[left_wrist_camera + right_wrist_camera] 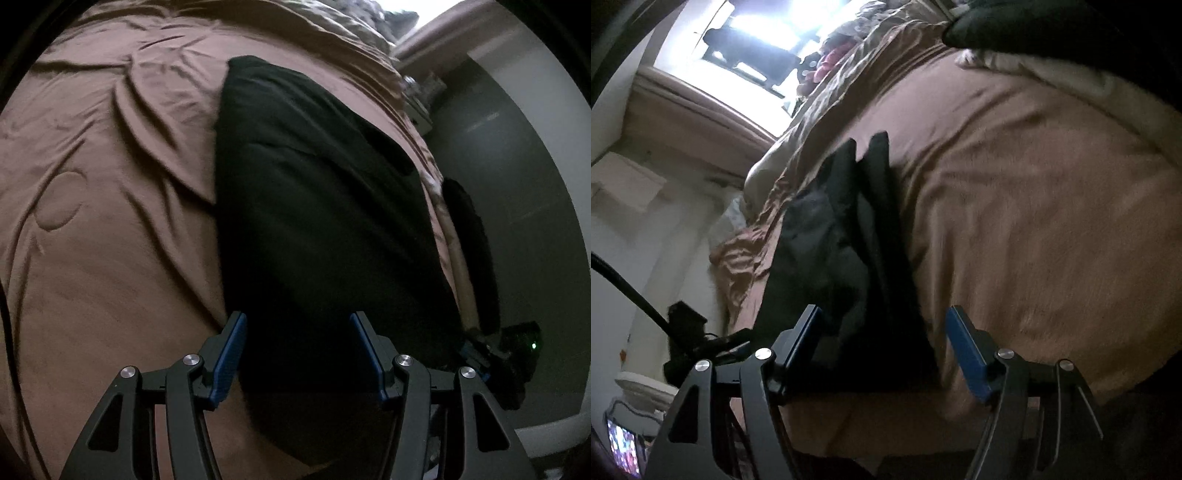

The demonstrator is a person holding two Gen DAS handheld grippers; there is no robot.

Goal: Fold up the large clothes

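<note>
While the black garment (317, 221) lies flat on the brown bedspread (110, 221), both the left gripper (297, 354) and right gripper (882, 347) hover spread, pinching nothing.

Each handheld gripper is black, built of angular arms with triangular cut-outs, joined by round silver screws. The left gripper (297, 325) carries two fingers lined with ribbed blue pads (231, 356). The right gripper (884, 321) is built the same, with flat blue pads (971, 354) on black fingers and thin black rods along its outer arm.
</note>
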